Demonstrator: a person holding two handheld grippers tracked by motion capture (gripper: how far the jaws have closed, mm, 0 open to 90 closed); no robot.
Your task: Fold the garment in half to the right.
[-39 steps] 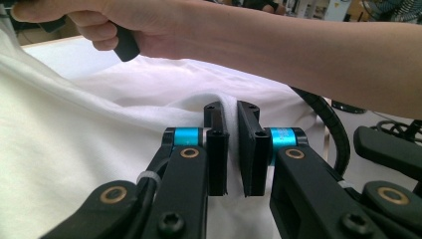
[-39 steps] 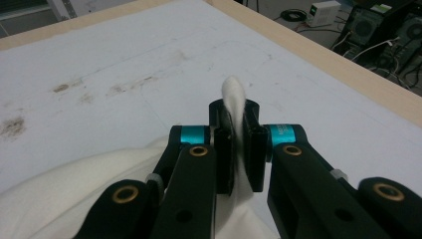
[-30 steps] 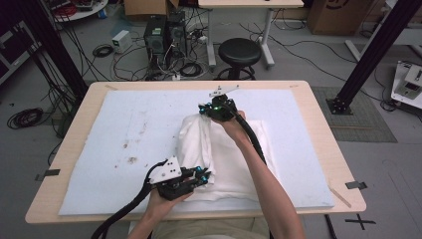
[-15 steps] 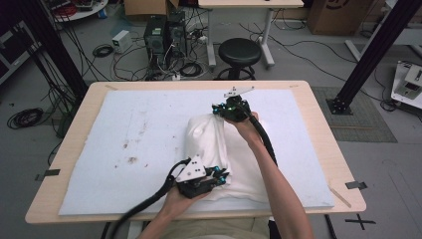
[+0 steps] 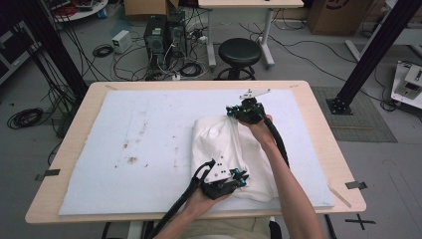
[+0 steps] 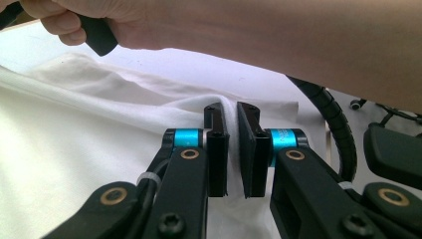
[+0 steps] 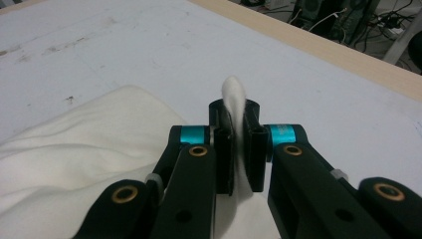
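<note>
A white cloth (image 5: 224,149) lies bunched on the white mat, right of the middle. My left gripper (image 5: 234,180) grips its near edge; in the left gripper view (image 6: 232,124) a fold of the cloth (image 6: 99,149) is pinched between the black jaws. My right gripper (image 5: 234,112) holds the cloth's far corner; in the right gripper view (image 7: 239,134) a tuft of white cloth (image 7: 233,94) sticks up from between the shut jaws. The person's right forearm (image 6: 278,45) crosses above the left gripper.
The white mat (image 5: 124,144) covers most of the wooden table (image 5: 328,144) and bears brown stains on its left half. A black stool (image 5: 240,51), computer cases and cables stand on the floor beyond the far edge.
Both grippers have moved to the right across the table, dragging the white cloth with them. The cloth now lies farther right on the mat.
</note>
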